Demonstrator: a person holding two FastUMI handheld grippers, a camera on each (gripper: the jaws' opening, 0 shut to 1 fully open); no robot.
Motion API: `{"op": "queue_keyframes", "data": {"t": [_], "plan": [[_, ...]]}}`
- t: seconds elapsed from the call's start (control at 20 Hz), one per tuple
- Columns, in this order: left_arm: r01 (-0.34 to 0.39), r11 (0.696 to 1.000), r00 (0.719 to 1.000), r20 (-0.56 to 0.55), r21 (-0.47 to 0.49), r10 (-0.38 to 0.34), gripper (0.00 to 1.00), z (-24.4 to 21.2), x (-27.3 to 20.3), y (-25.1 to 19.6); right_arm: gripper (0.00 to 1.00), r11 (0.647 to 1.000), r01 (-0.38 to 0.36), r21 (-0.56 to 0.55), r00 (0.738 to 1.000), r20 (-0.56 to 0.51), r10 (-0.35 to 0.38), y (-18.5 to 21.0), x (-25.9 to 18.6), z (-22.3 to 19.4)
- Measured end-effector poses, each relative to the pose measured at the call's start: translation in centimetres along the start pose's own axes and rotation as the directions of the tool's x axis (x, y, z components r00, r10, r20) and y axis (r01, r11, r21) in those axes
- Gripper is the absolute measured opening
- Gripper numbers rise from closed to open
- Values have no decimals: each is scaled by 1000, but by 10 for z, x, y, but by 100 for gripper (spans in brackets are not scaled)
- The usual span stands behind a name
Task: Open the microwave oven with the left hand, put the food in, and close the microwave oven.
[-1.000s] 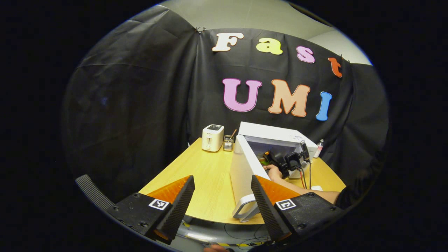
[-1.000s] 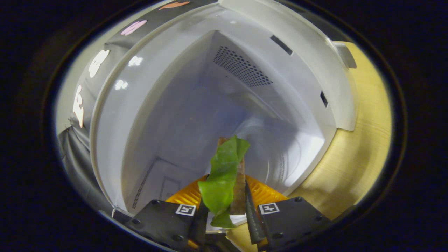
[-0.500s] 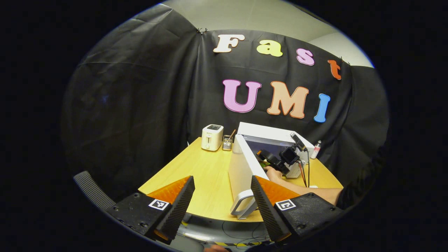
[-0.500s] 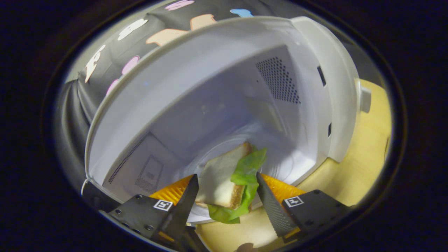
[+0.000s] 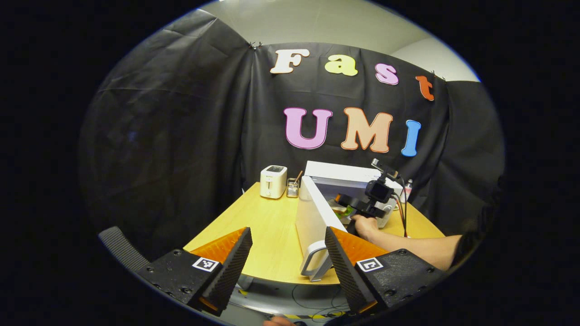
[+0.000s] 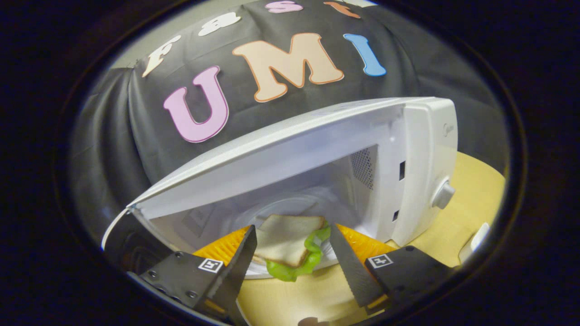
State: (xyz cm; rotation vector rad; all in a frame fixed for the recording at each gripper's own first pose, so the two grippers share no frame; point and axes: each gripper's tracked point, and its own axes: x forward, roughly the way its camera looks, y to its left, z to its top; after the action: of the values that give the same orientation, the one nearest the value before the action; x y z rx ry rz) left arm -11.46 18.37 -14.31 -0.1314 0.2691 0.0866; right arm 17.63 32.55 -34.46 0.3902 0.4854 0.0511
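White microwave (image 6: 421, 149), door (image 5: 312, 217) ajar: sandwich (image 6: 290, 235) now freed, resting on turntable at 6 o'clock; right gripper (image 6: 290, 258) spread, withdrawing. Left gripper (image 5: 287, 258) spread, idle. Closing remains

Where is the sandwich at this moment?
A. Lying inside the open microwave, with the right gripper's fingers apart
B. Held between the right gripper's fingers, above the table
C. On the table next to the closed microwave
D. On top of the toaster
A: in the right gripper view the sandwich lies inside the microwave, whose door stands open, and the right gripper has its fingers spread apart.
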Motion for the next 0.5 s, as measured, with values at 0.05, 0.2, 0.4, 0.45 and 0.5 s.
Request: {"op": "queue_keyframes", "data": {"t": [0.05,0.2,0.4,0.45,0.5], "plan": [[-2,1000,1000,17,7,2,91,3,-2,2,90,1000,-17,-16,1000,2,17,2,-13,4],[-20,999,999,34,39,19,94,7,-1,8,99,994,-97,-53,995,8,98,8,-57,20],[-10,996,998,70,89,3,91,13,0,10,99,971,-166,-173,980,77,181,2,-127,60],[-4,996,997,76,89,-3,94,12,3,10,99,967,-174,-185,976,95,194,-4,-145,70],[6,997,997,77,83,-13,92,12,6,9,99,966,-179,-186,973,109,202,-11,-161,77]]}}
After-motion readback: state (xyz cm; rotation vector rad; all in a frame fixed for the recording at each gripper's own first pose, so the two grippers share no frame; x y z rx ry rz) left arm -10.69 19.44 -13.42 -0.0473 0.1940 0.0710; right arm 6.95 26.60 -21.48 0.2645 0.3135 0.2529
